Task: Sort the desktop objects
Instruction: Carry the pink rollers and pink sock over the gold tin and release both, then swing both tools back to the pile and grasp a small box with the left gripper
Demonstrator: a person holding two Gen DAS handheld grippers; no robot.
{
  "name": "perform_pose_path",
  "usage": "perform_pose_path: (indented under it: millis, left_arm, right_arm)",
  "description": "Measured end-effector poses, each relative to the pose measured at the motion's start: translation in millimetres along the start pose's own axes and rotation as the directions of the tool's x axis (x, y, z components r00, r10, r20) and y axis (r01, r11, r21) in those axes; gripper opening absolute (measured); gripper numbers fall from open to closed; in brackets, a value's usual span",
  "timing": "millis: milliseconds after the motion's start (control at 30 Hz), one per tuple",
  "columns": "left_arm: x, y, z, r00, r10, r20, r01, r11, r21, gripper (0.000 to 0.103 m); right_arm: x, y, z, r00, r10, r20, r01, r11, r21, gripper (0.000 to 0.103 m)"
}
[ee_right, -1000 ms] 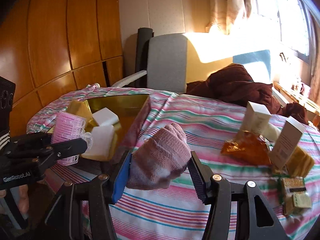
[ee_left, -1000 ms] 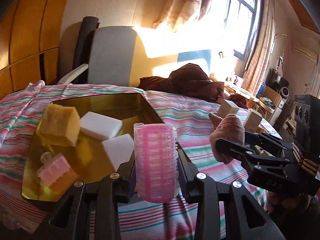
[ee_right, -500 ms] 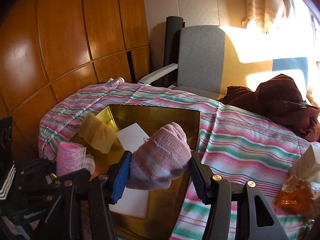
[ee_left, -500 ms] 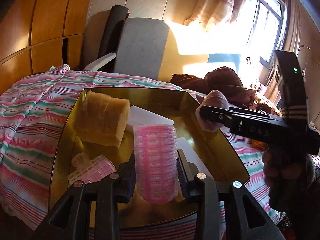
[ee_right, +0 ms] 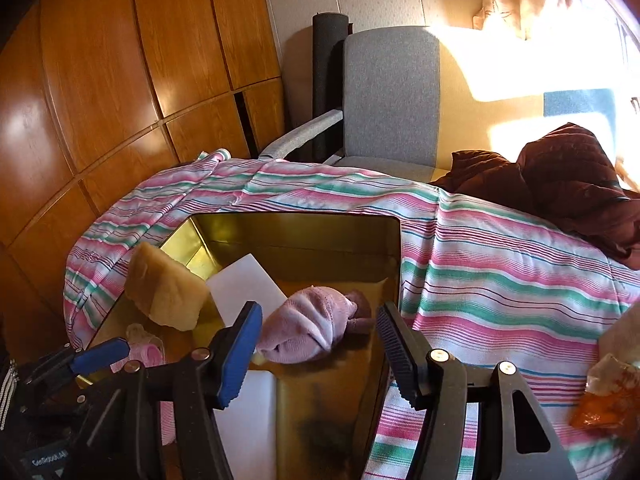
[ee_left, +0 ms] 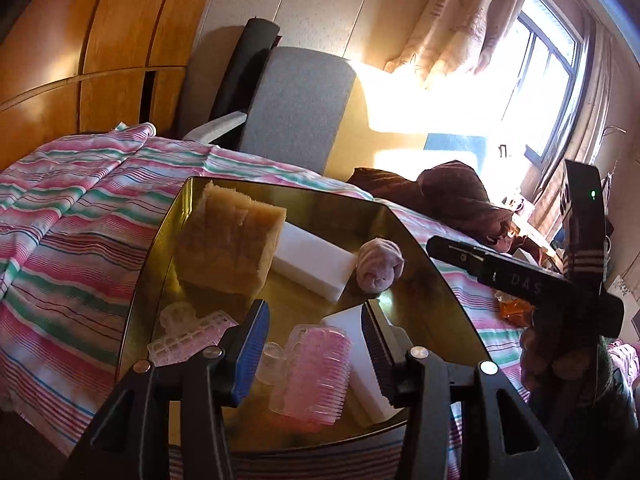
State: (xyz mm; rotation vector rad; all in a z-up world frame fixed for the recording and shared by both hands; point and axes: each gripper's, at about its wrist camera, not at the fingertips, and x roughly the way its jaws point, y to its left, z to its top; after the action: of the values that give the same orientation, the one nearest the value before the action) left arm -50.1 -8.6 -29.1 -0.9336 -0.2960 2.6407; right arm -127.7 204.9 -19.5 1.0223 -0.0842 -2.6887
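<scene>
Striped desk cloth (ee_right: 480,264) under gold tray (ee_right: 394,248). Both tongs spread, empty: left tongs (ee_left: 316,344), right tongs (ee_right: 318,340). Pink roller (ee_left: 316,372) between left tongs: light, bristly; pinch sides. Sock ball (ee_right: 308,328) between right tongs: soft, squashy; pinch middle.

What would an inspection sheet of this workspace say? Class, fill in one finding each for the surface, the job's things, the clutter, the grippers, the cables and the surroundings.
Surface: striped cloth covers the table.
Job's things: gold tray holds a yellow sponge, two white blocks, a rolled pink sock, a pink hair roller and a second roller.
Clutter: orange packet on the cloth right of the tray; brown garment at the far edge.
Grippers: left gripper open above the pink hair roller; right gripper open, the sock lying in the tray between its fingers.
Cables: nothing seen.
Surroundings: grey chair, wooden panels, sunlit window with curtain.
</scene>
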Motion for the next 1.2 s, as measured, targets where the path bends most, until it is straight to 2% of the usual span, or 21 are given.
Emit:
perform_pose_path:
  millis: [133,300,533,667,833,933,1000,1067,1200]
  left_arm:
    - [-7,-10,-1,1.000,-0.016,0.013,0.015,1.000,0.021,0.049]
    - [-6,-45,-11,0.996,-0.088,-0.013,0.089,0.992,0.092,0.049]
    - [3,-112,-30,0.976,-0.193,-0.102,0.212,0.950,0.229,0.049]
    - [11,-145,-42,0.961,-0.229,-0.158,0.265,0.924,0.276,0.049]
    - [27,-185,-59,0.935,-0.263,-0.240,0.332,0.887,0.322,0.049]
    - [34,-211,-70,0.917,-0.285,-0.278,0.375,0.852,0.365,0.049]
    - [37,-230,-76,0.906,-0.299,-0.300,0.405,0.819,0.406,0.049]
    - [42,-251,-80,0.887,-0.322,-0.330,0.447,0.774,0.448,0.049]
    - [53,-299,-89,0.844,-0.361,-0.397,0.532,0.657,0.534,0.049]
  right_arm:
    - [-22,-10,-15,0.999,-0.012,0.037,0.010,0.999,0.037,0.061]
    - [-51,-37,-45,0.998,-0.044,0.053,0.038,0.993,0.116,0.065]
    - [-96,-100,-94,0.986,-0.161,0.051,0.142,0.954,0.263,0.065]
    - [-126,-132,-118,0.966,-0.253,0.055,0.225,0.925,0.307,0.066]
    - [-177,-177,-150,0.922,-0.380,0.071,0.327,0.865,0.380,0.071]
    - [-212,-208,-173,0.892,-0.446,0.075,0.365,0.808,0.463,0.074]
    - [-232,-227,-188,0.873,-0.483,0.068,0.382,0.764,0.520,0.074]
    - [-248,-245,-202,0.852,-0.520,0.056,0.402,0.720,0.565,0.074]
    - [-269,-272,-220,0.814,-0.581,0.034,0.424,0.632,0.648,0.074]
